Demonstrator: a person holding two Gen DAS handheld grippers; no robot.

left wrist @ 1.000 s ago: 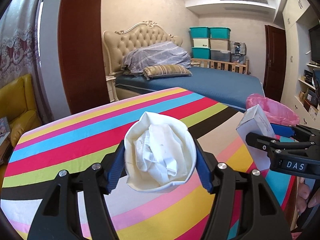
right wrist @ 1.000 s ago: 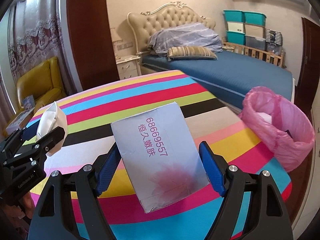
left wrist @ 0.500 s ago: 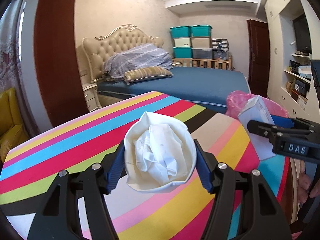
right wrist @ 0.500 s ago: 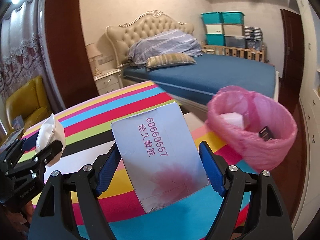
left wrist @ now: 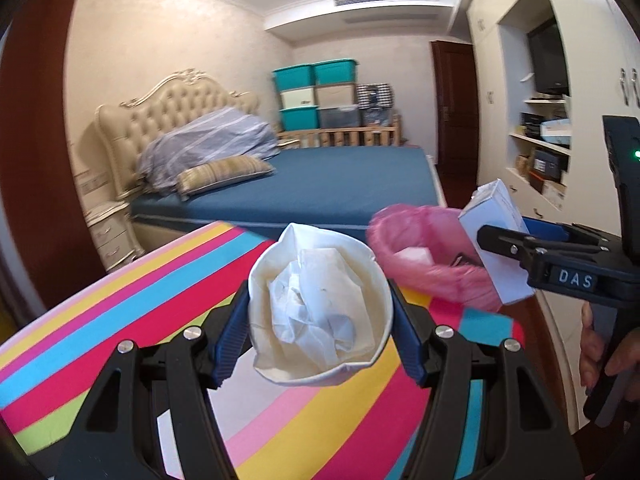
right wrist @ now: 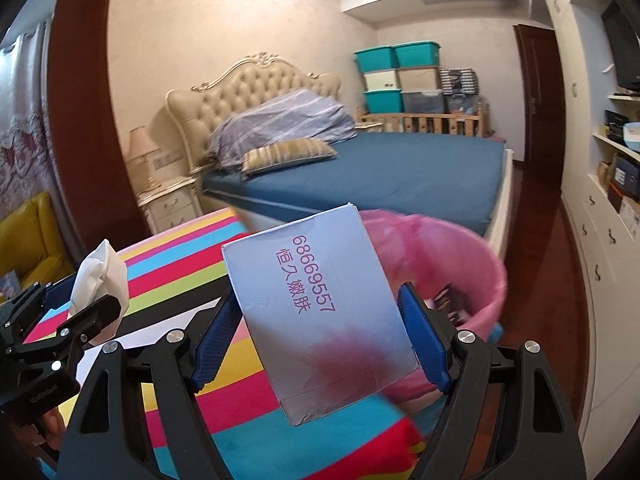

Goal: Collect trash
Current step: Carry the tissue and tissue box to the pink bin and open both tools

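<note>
Your left gripper (left wrist: 318, 314) clamps the paper cup (left wrist: 320, 308), mouth facing you so the tissue stays inside. Your right gripper (right wrist: 320, 324) clamps the box (right wrist: 316, 312) by its edges, near the pink bin (right wrist: 472, 276) at right, ready to drop.

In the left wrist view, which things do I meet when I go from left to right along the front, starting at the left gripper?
Left gripper shut on the paper cup → pink bin → white box → right gripper, which holds that box.
</note>
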